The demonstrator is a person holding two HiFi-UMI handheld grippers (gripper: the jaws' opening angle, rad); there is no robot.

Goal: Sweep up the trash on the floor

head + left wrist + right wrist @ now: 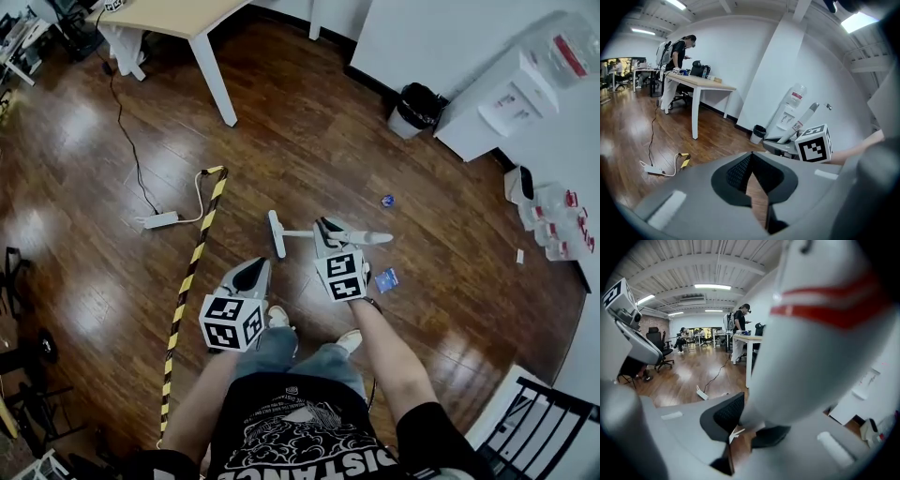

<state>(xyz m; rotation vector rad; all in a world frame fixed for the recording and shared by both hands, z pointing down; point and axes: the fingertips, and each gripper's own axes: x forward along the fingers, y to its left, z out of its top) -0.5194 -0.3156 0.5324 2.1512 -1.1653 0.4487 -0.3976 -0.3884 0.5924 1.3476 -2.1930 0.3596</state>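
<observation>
Head view: seen from above, a person stands on a dark wooden floor (309, 141). The right hand-held gripper (327, 229) is clamped on the stick of a white broom (361, 237). The stick runs across the picture, with its narrow head (275, 233) at the left end. A blue wrapper (386, 279) lies on the floor just right of that gripper's marker cube. A smaller blue scrap (387, 200) lies beyond the broom, apart from it. The left hand-held gripper (251, 277) hangs near the person's shoe, clear of the broom. A strip of yellow-and-black tape (192, 267) runs along the floor to the left, beside a white power strip (161, 220). A black waste bin (417, 109) stands by the far wall.

Left gripper view: the left hand-held gripper (751, 157) has its jaw tips pressed together with nothing between them, and floor shows through the gap below. Ahead are the right hand-held gripper (787, 146) and the broom (802, 121) slanting upward. Further off are the waste bin (758, 134), a water dispenser (790, 112) and a wooden worktop (701, 82) with a person standing by it.

Right gripper view: the right hand-held gripper (749, 422) has its jaws closed round the broom (815, 333), whose white stick with red stripes fills the right of the picture. The power strip (701, 393) lies on the floor ahead, and the worktop (747, 338) stands behind it.
</observation>
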